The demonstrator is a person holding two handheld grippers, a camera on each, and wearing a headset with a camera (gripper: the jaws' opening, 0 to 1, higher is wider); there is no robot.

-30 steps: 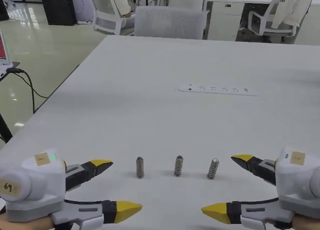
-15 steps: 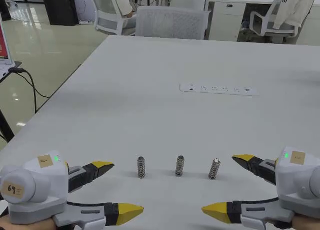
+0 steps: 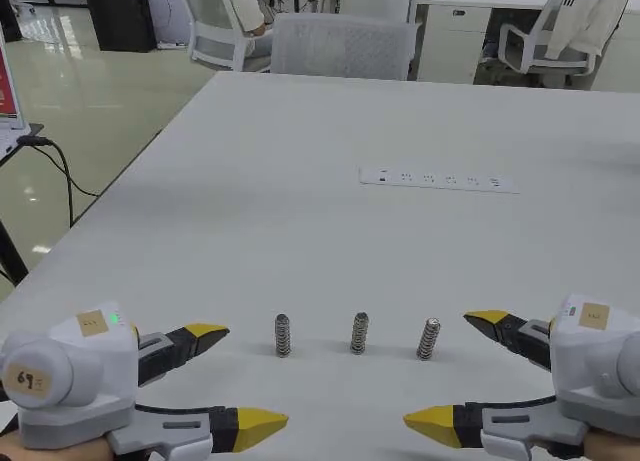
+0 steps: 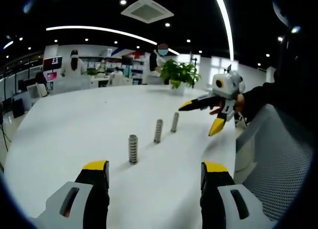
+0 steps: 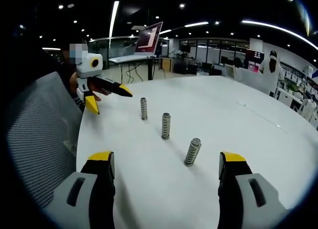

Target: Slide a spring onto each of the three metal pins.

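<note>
Three springs (image 3: 359, 333) stand in a row on the table (image 3: 400, 121), the right one leaning. Your left gripper (image 3: 255, 375) and right gripper (image 3: 437, 368) flank them, both with jaws spread wide.

Only the head camera nudged, so the whole frame sits slightly shifted versus a second ago. Green light on the right gripper (image 3: 456, 369) was lit half a second ago, dark now.

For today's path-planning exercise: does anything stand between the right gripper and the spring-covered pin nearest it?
Nothing visible does: just bare table lies between the open right gripper and that pin.
</note>
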